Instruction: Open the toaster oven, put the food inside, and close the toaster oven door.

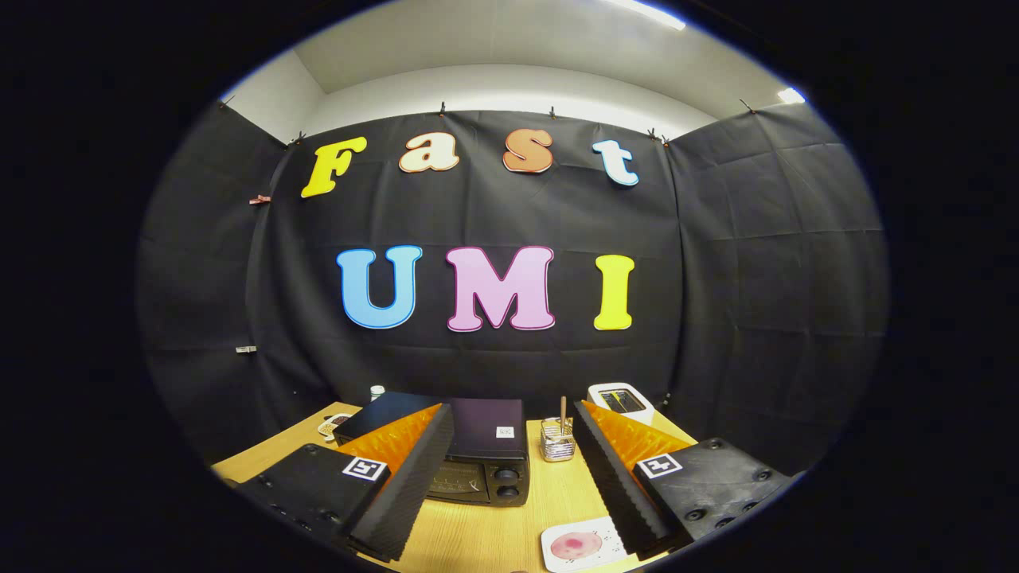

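The claw hovers above a light wooden table, its two fingers spread wide apart with nothing held between them. Between the fingers, and partly hidden behind the left one, sits a dark toaster oven. Its door is shut, and two round knobs stand one above the other on the right side of its front (a small white sticker is on its top). Close to the right finger's tip, on the near part of the table, lies a white square plate carrying a round pinkish piece of food. Further back, just right of the oven and between the fingers, stands a small clear holder with a thin stick upright in it. Beyond the right finger is a white appliance with a dark top. Behind the oven's left corner are a small white-capped bottle and a small dish with something dark in it.
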A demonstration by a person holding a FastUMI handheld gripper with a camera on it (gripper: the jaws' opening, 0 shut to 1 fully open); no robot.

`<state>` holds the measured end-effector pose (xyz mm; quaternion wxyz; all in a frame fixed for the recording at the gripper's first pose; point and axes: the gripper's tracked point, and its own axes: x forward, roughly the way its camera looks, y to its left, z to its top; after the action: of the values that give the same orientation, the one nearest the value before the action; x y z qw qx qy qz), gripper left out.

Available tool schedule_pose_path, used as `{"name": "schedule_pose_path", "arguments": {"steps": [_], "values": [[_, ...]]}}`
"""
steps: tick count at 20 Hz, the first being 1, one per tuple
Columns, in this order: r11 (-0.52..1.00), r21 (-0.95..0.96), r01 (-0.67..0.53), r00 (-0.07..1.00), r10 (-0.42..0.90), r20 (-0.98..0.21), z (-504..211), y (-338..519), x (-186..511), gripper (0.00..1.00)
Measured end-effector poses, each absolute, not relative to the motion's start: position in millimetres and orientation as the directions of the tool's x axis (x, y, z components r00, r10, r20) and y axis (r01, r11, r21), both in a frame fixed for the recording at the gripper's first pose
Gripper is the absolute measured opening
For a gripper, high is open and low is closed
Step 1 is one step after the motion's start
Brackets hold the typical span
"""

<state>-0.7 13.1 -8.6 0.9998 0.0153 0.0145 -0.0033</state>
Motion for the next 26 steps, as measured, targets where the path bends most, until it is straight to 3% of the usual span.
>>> {"name": "schedule_pose_path", "arguments": {"steps": [11,15,26], "values": [[1.0,0.022,-0.005,0.998,0.006,-0.066,-24,26,2,0.98],[0.999,0.018,0.028,0.992,-0.025,-0.125,-42,27,10,0.98],[0.994,0.111,-0.014,0.964,0.043,-0.263,-87,103,60,0.98]]}}
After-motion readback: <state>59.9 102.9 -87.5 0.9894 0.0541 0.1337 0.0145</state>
